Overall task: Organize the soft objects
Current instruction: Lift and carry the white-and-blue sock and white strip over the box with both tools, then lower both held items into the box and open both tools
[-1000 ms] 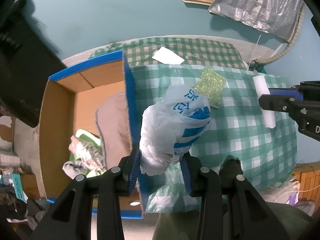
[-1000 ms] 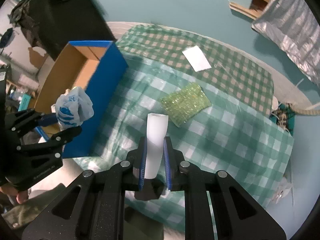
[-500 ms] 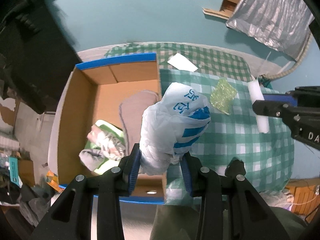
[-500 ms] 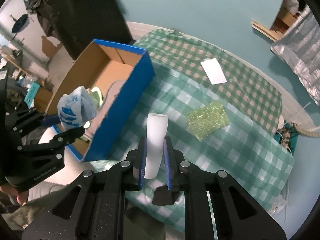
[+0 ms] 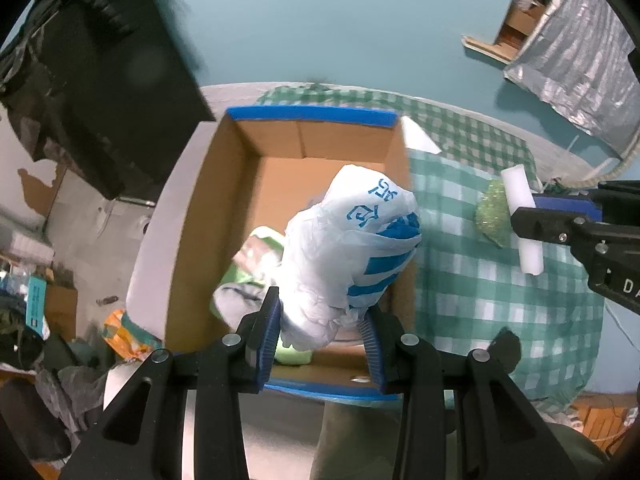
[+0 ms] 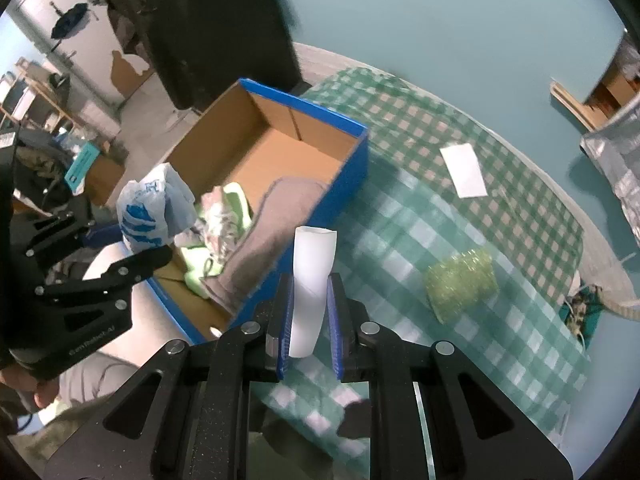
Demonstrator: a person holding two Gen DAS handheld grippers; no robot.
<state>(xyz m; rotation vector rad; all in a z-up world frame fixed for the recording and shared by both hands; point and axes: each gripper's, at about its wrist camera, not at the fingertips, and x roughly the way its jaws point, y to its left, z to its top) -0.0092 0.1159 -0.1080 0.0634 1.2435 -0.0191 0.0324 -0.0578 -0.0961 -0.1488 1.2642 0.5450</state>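
My left gripper [image 5: 322, 320] is shut on a crumpled white-and-blue plastic bag [image 5: 352, 248] and holds it above the open blue cardboard box [image 5: 312, 114]. The bag also shows in the right wrist view [image 6: 150, 210]. My right gripper [image 6: 308, 292] is shut on a white foam roll [image 6: 312, 276], held over the checked cloth just right of the box [image 6: 320, 216]. The roll also shows in the left wrist view [image 5: 520, 216]. The box holds a grey cloth [image 6: 264, 236] and green and pale fabrics [image 6: 216, 220].
A glittery green sponge [image 6: 460, 280] and a white card [image 6: 464, 170] lie on the green checked tablecloth [image 6: 520, 340]. A dark cabinet [image 6: 212, 28] stands behind the box. Clutter lies on the floor at the left [image 5: 36, 312].
Both grippers have moved left. The bag now hangs over the inside of the box instead of over its right wall, and the roll is closer to the box.
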